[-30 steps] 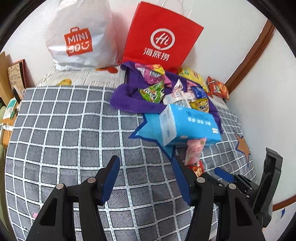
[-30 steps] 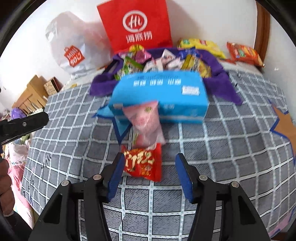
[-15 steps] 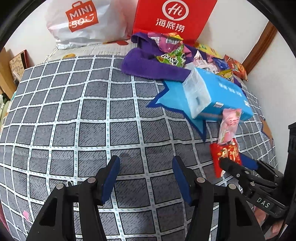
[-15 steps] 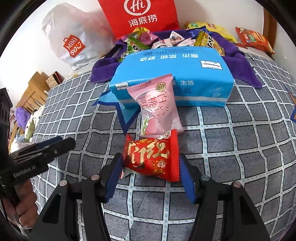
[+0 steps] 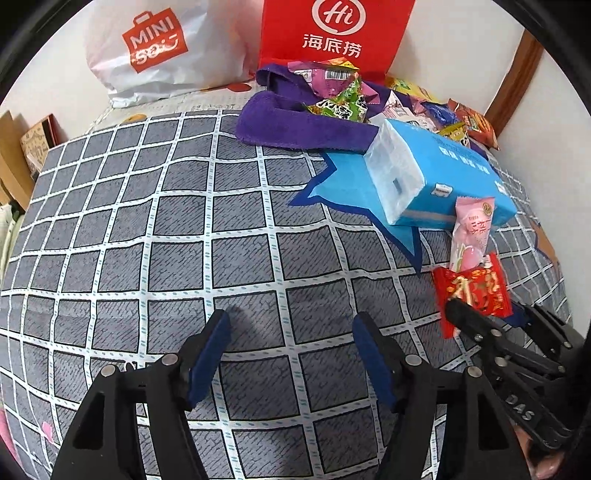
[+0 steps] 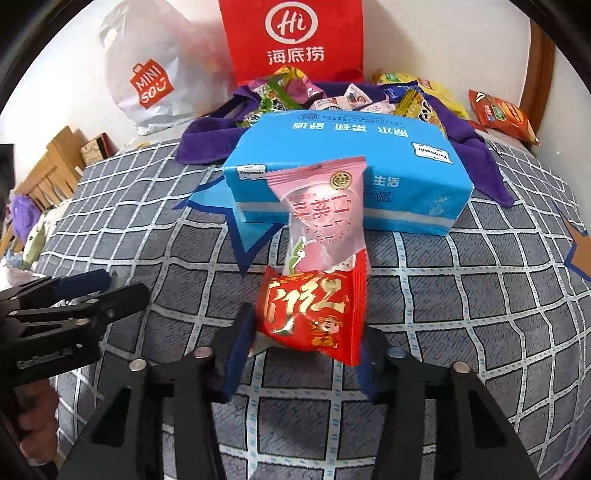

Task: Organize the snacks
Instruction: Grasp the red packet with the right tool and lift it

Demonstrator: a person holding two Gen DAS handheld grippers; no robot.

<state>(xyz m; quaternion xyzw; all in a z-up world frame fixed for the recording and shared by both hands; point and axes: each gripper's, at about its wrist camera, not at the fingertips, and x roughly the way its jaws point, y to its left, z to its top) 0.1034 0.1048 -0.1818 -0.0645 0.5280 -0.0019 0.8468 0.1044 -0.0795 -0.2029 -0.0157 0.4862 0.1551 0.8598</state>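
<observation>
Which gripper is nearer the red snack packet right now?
Right. The right gripper has its fingers closed on the red snack packet; the left gripper sits open over bare bedspread beside it.

A bedroom in a home. The surface is a bed under a grey checked cover printed with stars, pushed into a corner of plain white walls with wooden trim. Shopping bags, one white and one red, lean on the wall behind a purple towel heaped with snack packets. Wooden furniture and clutter stand beside the bed.
</observation>
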